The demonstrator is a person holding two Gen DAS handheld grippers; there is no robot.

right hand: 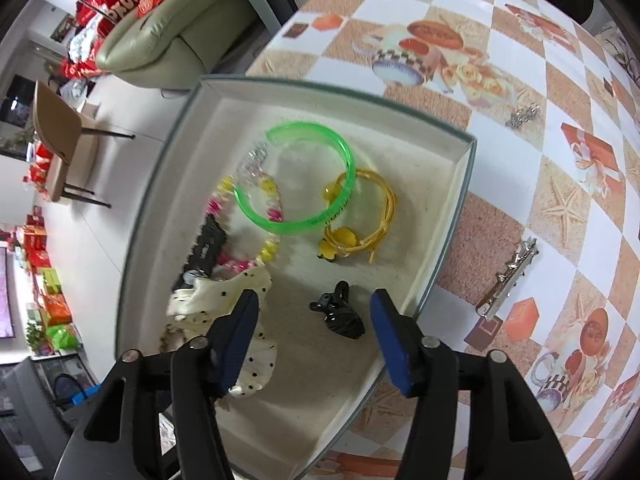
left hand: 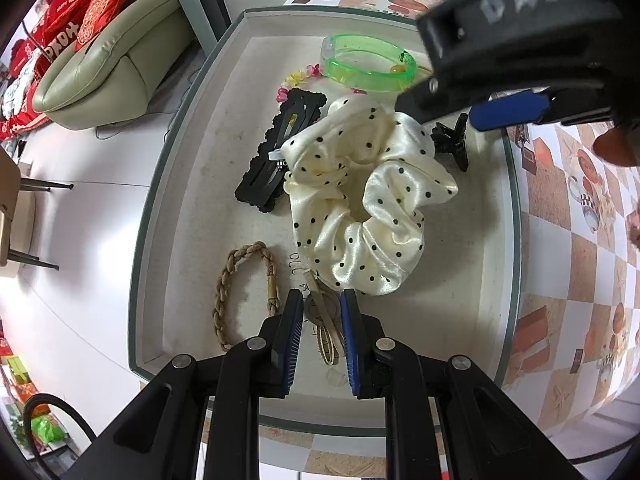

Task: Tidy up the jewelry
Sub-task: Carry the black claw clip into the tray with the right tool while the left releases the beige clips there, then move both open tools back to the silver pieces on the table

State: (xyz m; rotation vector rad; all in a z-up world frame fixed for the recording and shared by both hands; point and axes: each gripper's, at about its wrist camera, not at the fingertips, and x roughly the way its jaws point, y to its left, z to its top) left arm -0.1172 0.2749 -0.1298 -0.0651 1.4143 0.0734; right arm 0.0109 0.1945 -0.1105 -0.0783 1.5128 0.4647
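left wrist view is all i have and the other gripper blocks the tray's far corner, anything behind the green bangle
Observer: Yes, a yellow cord bracelet lies in the tray, partly under the green bangle.
Operator: is that right gripper holding anything
Observer: No, the right gripper is open and empty; the black claw clip lies on the tray floor between its fingers.
Operator: anything outside the tray
Observer: A long silver clip lies on the tablecloth beside the tray's rim, and a smaller silver piece sits farther off.
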